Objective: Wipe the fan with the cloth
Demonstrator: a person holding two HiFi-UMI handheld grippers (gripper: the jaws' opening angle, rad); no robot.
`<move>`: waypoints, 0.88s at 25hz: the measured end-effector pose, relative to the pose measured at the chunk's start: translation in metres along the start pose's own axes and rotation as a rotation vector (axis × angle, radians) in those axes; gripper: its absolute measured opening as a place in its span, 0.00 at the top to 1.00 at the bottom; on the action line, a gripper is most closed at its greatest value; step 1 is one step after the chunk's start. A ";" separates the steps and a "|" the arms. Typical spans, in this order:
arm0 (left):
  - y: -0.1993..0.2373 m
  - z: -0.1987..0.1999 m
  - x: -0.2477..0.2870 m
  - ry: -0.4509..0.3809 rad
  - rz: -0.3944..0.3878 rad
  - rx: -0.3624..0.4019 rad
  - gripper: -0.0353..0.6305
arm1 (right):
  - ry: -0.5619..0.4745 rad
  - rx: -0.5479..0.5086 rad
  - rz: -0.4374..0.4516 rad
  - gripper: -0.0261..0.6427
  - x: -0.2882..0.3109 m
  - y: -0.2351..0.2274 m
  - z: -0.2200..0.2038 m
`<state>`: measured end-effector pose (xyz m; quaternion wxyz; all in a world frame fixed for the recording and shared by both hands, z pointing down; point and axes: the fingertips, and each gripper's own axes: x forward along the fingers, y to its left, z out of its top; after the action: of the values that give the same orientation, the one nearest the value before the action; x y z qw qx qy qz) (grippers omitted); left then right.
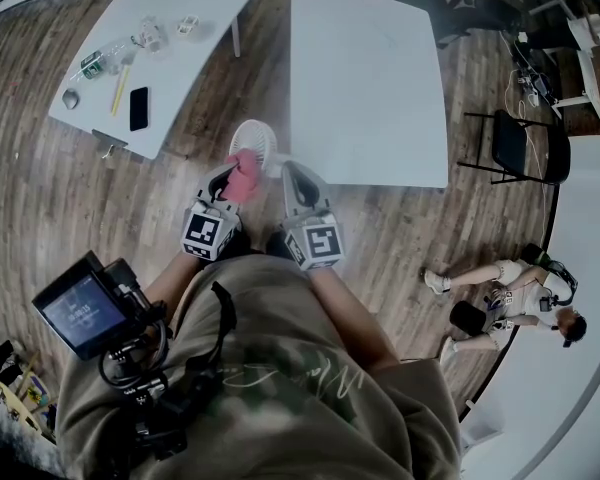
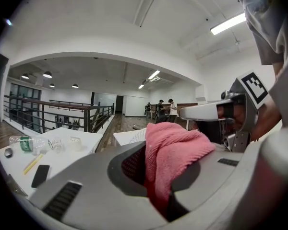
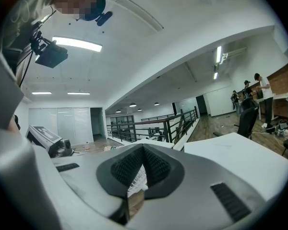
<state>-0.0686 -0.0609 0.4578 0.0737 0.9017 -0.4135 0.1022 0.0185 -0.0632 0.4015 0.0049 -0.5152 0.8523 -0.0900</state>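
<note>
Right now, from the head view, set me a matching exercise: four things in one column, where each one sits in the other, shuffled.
Things:
1. pink towelling cloth
2. round white grille fan
3. flat black phone
4. black folding chair

Places:
A. on the left white table
B. clamped in the left gripper
C. right of the big bare white table
D. just ahead of the right gripper

Pairs: 1-B, 2-D, 3-A, 4-C

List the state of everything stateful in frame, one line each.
left gripper: shut on cloth
cloth: bunched, draped over the jaws
right gripper: shut, nothing seen between the pads
fan: running or off, cannot tell
phone: lying flat, screen dark
bottle: lying on its side
</note>
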 end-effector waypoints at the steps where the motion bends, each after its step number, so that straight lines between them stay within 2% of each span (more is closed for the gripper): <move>1: 0.000 0.000 0.000 -0.001 0.000 0.002 0.85 | 0.002 0.002 0.000 0.94 0.000 0.000 0.000; 8: 0.000 0.000 -0.001 0.007 0.024 0.084 0.85 | -0.016 -0.002 -0.009 0.94 0.001 -0.003 0.005; 13: 0.003 -0.001 -0.004 0.016 0.050 0.035 0.85 | -0.016 0.002 -0.017 0.94 0.000 -0.006 0.005; 18: 0.007 -0.009 -0.006 0.016 0.045 0.067 0.85 | -0.007 0.005 -0.001 0.94 0.001 0.000 0.002; 22: 0.009 -0.011 -0.006 0.016 0.041 0.042 0.85 | -0.004 0.006 0.003 0.94 0.002 -0.001 0.002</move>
<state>-0.0807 -0.0598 0.4673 0.0560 0.8935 -0.4290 0.1198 0.0188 -0.0654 0.4002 0.0084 -0.5143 0.8527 -0.0915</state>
